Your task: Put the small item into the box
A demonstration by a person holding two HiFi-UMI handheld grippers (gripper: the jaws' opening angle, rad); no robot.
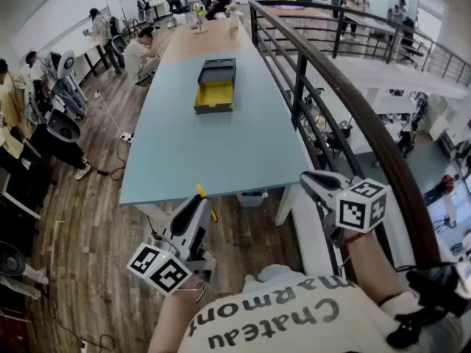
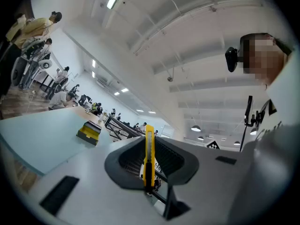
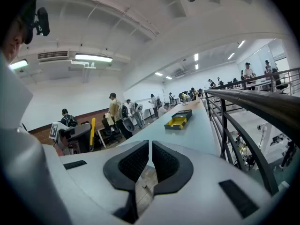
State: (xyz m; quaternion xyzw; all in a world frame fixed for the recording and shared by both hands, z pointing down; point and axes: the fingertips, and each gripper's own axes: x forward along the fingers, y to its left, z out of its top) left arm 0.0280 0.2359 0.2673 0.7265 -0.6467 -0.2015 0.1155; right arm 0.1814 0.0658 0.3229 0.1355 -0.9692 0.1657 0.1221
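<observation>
The small item is a slim yellow utility knife point(image 2: 149, 157), and my left gripper point(image 2: 149, 146) is shut on it, the knife standing edge-on between the dark pads. In the head view the left gripper point(image 1: 197, 201) hovers just off the table's near edge with the yellow knife point(image 1: 202, 192) poking out at its tip. The box point(image 1: 215, 87) lies open far up the pale blue table point(image 1: 206, 149), its tray yellow inside and its dark lid behind; it also shows as the box point(image 2: 89, 131) and the box point(image 3: 178, 120). My right gripper point(image 3: 150, 150) is shut and holds nothing; in the head view the right gripper point(image 1: 313, 180) hangs beside the table's near right corner.
A dark metal railing point(image 1: 335, 94) runs along the table's right side, with a drop to a lower floor beyond it. People sit and stand at desks on the wooden floor point(image 1: 88, 219) to the left. A small bin point(image 1: 252, 199) stands under the table's near end.
</observation>
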